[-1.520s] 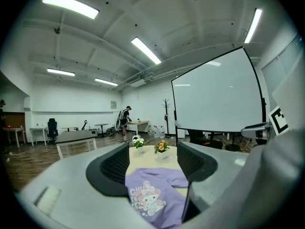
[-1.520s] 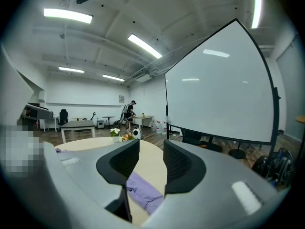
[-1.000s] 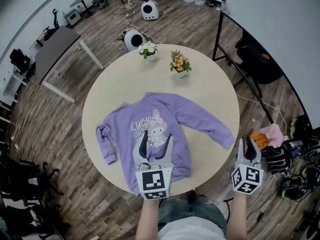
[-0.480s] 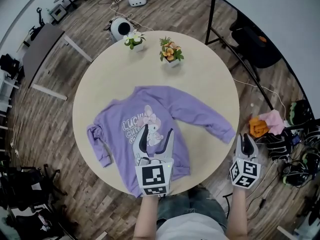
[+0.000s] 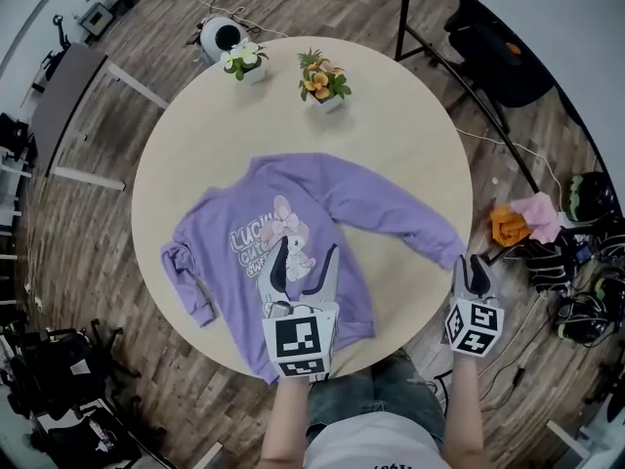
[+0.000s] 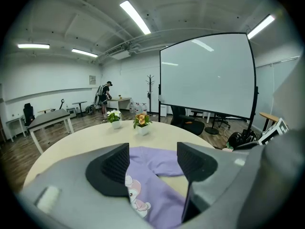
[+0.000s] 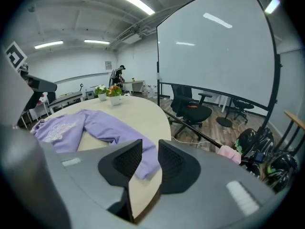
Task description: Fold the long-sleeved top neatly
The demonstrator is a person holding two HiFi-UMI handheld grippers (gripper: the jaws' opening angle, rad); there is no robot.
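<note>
Person (image 6: 103,98) beyond top (image 6: 158,162), gripper views only

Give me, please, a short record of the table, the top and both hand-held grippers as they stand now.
Table: round, pale; white flower pot and orange flower pot at its far edge
Top: purple, long-sleeved, spread flat, print up, not yet folded
Left hand-held gripper: jaws apart, above the top's lower half, nothing pinched
Right hand-held gripper: beside the sleeve cuff at the table's edge; jaws have just been opening, narrow gap, nothing pinched
</note>
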